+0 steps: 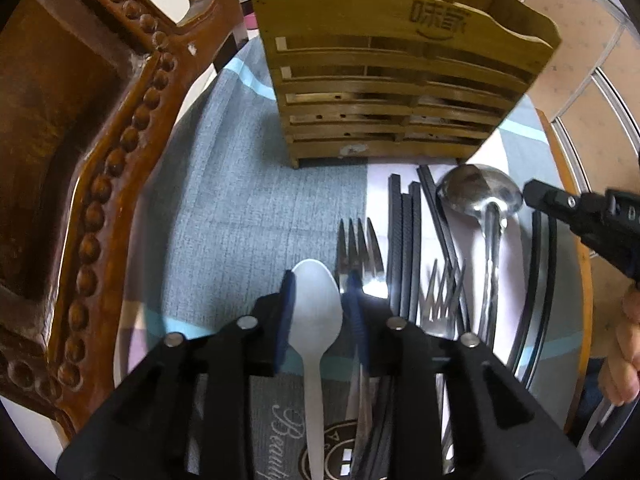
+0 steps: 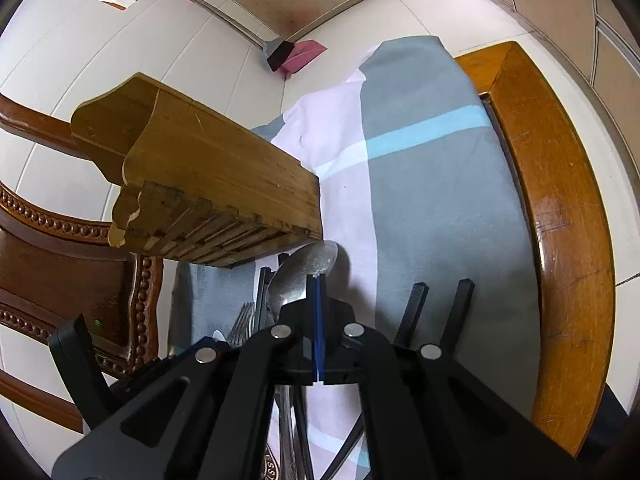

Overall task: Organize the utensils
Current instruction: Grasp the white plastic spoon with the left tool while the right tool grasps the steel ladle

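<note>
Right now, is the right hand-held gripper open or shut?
Shut: the right hand-held gripper shows its blue pads pressed together, nothing between them.

A: The slatted bamboo utensil holder (image 1: 384,92) looks like matt wood with visible grain, its lower edge worn and chipped. The grey, pale pink and light blue tablecloth (image 1: 248,200) is woven cloth, dull and faintly textured.

B: The large polished ladle (image 1: 480,194) is mirror-bright metal. The flat pale spoon (image 1: 318,304) is satin and smooth; whether metal or plastic I cannot tell. The silver forks (image 1: 358,252) are glossy metal, the black chopsticks (image 1: 404,240) matt, finely ribbed.

A: The carved brown chair (image 1: 100,184) is varnished, beaded wood. The orange-brown table rim (image 2: 560,208) is lacquered wood, scuffed.
</note>
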